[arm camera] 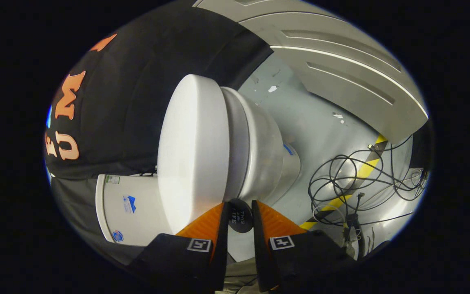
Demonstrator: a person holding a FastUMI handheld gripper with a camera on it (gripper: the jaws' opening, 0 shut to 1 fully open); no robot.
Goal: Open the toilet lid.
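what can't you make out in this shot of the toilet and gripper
- Gripper view: lid shut on the bowl, hiding the inside.
- Whether the open fingers touch the lid edge; fingertips hide the contact.
- Round dark disc between the fingers: identity unclear.
- Tank: partly behind the lid.

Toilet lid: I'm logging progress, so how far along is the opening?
Done: the tool has reached the front of the toilet lid. In hand: its fingers stand slightly apart, gripping nothing. Left: the lid still lies closed on the bowl, so the whole lift remains.
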